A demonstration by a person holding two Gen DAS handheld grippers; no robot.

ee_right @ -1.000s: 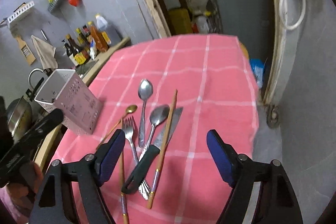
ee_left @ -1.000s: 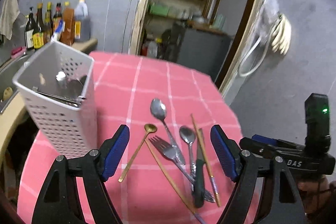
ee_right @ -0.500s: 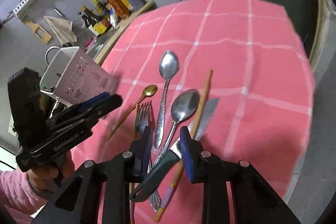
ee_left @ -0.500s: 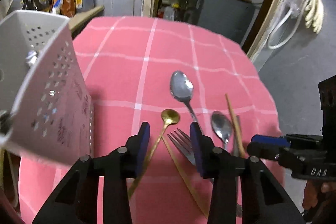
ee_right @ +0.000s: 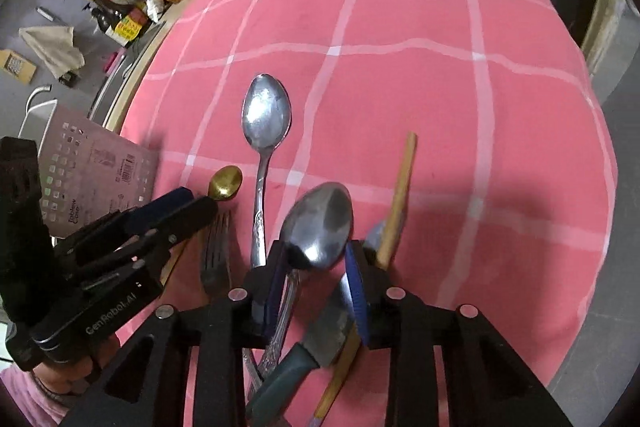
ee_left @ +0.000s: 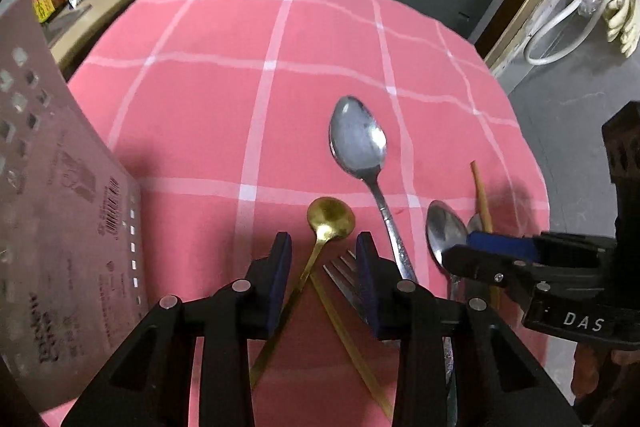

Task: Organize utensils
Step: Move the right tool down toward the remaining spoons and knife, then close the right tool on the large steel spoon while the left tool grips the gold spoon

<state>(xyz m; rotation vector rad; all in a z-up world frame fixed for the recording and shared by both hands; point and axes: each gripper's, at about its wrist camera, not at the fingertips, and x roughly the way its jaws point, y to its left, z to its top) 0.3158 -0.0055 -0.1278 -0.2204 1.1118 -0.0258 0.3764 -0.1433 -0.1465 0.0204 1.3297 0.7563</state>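
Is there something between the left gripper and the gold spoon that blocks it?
Nothing visible blocks it. The left gripper is narrowly open, having just been closing, and the gold spoon has its thin handle in the gap between the fingers. The fork lies close beside the right finger.

Desk cloth (ee_right: 420,99) pink-red with a thin white check. Large spoon (ee_right: 266,115) and smaller spoon (ee_right: 320,223) dull silver; small spoon (ee_left: 330,217) gold, fork (ee_right: 216,251) grey steel. Chopstick (ee_right: 400,195) pale wood. Knife (ee_right: 296,359) with dark green handle. Perforated caddy (ee_left: 60,227) white-grey, printed label. Left claw (ee_left: 324,259) and right claw (ee_right: 316,267) black, blue pads.
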